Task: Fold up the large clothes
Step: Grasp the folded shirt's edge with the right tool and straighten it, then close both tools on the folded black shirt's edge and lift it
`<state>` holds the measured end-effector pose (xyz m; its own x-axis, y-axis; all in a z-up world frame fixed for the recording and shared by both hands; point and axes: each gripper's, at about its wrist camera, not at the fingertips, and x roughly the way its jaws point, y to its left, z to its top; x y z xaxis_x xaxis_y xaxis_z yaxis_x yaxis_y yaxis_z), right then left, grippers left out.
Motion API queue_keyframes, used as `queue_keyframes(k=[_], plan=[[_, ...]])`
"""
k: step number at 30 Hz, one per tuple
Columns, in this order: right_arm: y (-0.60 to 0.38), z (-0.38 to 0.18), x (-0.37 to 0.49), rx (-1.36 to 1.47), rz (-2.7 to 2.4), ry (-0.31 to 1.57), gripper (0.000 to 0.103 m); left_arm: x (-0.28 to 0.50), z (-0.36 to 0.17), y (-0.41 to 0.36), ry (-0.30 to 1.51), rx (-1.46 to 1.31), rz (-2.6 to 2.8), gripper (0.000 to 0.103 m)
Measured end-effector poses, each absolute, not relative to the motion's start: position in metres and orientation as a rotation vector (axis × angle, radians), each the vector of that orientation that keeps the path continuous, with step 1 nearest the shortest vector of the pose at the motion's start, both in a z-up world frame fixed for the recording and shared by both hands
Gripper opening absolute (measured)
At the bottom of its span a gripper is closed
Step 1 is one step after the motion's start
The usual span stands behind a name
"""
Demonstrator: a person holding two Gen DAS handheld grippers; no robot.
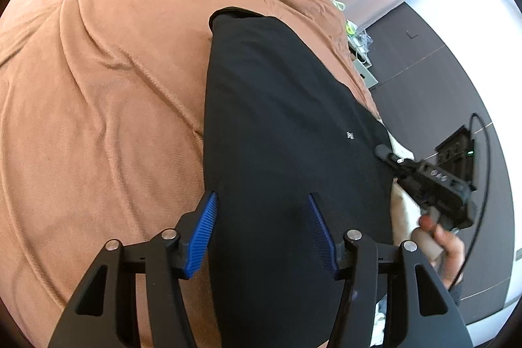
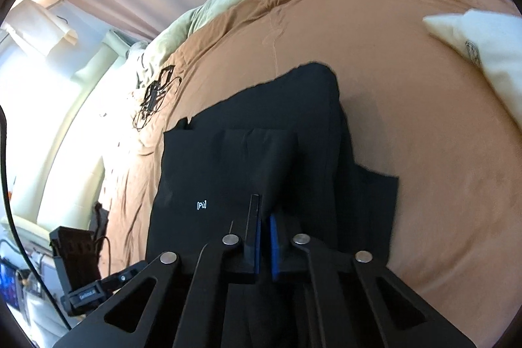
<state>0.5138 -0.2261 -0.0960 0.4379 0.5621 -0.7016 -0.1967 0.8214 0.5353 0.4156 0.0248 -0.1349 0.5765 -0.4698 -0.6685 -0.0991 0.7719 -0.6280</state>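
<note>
A brown blanket [image 2: 407,126] covers the bed, and the black garment [image 1: 277,119] lies on it, running lengthwise away from both grippers. The left gripper [image 1: 261,230] hovers half open over its near end, holding nothing. The right gripper [image 2: 265,234], jaws together, pinches the near edge. A white pillow [image 2: 483,54] lies well clear.

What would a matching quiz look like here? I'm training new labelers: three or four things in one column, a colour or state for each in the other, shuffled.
Things:
1. garment
2. blanket
3. left tool
4. right tool

Colour or state:
A. open
B. black
C. shut
D. orange-brown

Pairs: 1-B, 2-D, 3-A, 4-C
</note>
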Motion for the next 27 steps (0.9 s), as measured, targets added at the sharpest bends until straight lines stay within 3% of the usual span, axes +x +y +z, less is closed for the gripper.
queue_keyframes(k=[8, 27], plan=[[-0.25, -0.068, 0.492, 0.443, 0.466, 0.944, 0.002, 0.428, -0.117, 0.044, 0.925, -0.71, -0.169, 0.056], [-0.29, -0.15, 0.509, 0.56, 0.373, 1.035, 0.001, 0.498, -0.139, 0.01, 0.993, -0.64, -0.207, 0.057]])
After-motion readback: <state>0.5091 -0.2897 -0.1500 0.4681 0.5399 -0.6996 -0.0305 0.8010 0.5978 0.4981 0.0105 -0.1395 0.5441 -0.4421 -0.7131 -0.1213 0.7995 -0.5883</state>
